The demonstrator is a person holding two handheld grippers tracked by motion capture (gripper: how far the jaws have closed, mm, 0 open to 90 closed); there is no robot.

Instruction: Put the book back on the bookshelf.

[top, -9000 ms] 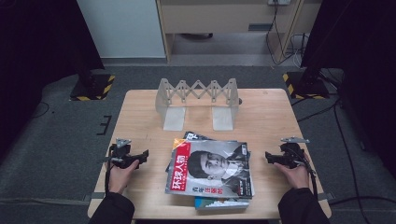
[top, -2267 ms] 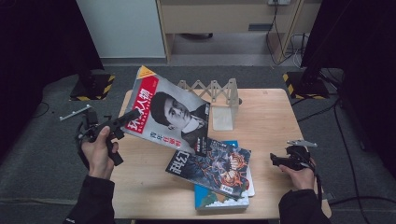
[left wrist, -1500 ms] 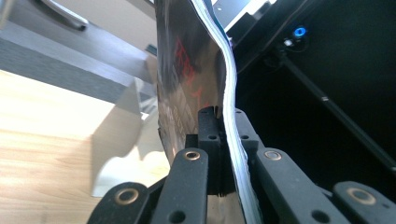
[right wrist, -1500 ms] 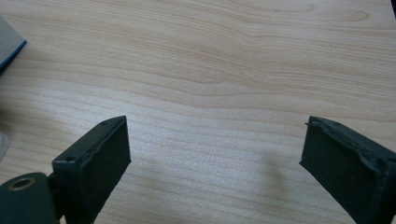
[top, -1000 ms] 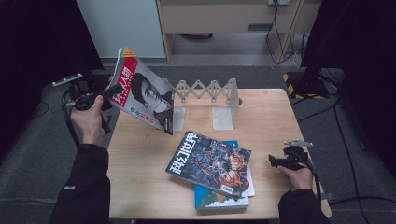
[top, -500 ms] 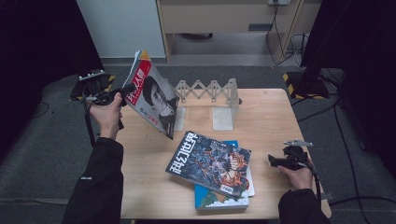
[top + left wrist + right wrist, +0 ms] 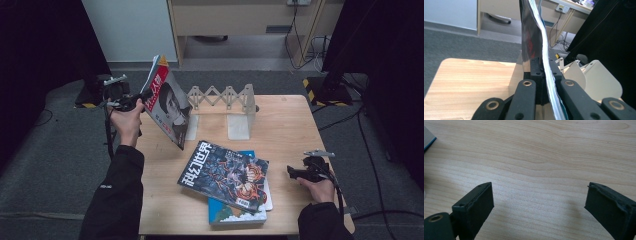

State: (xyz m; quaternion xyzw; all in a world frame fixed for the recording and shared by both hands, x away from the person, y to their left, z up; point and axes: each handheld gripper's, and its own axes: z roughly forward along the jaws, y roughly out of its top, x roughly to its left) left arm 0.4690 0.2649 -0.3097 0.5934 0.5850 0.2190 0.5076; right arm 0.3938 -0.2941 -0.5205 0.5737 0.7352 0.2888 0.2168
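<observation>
Your left gripper [image 7: 142,96] has its jaws clamped on a magazine [image 7: 167,106], held upright above the worktop's [image 7: 290,125] far-left corner beside the white rack [image 7: 225,102], while your right gripper [image 7: 295,172] rests near-right, jaws wide and empty.

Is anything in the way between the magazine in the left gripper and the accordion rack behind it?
Nothing visible. The magazine hangs upright in the left gripper beside the rack, whose slots look empty.
</observation>
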